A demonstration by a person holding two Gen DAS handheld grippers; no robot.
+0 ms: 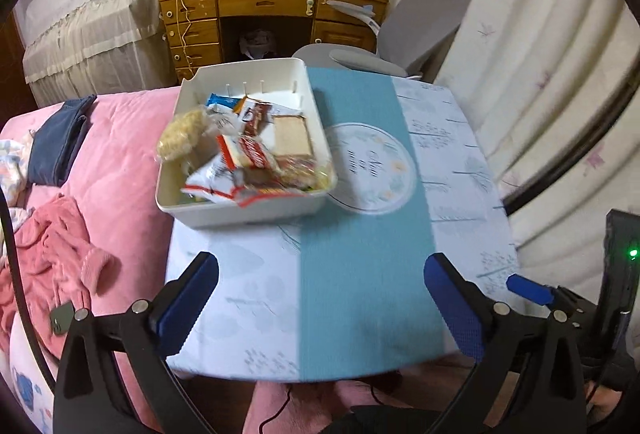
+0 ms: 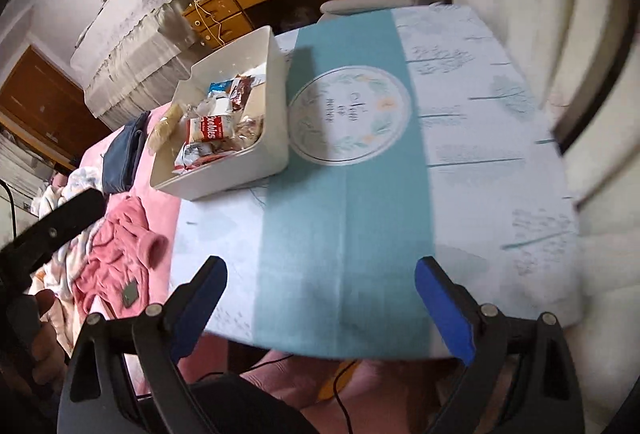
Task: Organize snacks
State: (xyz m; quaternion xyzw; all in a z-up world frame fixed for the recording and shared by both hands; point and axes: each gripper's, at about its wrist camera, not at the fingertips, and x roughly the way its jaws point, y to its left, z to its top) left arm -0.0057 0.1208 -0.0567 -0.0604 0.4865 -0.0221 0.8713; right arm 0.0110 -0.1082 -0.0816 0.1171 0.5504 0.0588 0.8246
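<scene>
Left gripper (image 1: pixel 320 298): jaws spread wide, nothing between them, over the near edge of the table (image 1: pixel 360 274). Right gripper (image 2: pixel 320 302): likewise released and empty. The white bin (image 1: pixel 256 212), filled with snacks (image 1: pixel 248 154), sits on the table ahead and left of both grippers, well apart.

Left tool (image 1: pixel 320 298) is hanging wide open over the near edge of the surface (image 1: pixel 360 274), nothing between its blue pads (image 1: pixel 456 314). White bin (image 1: pixel 248 212) is sitting at the surface's far left corner, holding snack packets (image 1: pixel 248 150) in a heap. Pink bed (image 1: pixel 120 170) is lying just beside the surface, left. Right tool's fingertip (image 1: pixel 528 288) is showing at lower right.
</scene>
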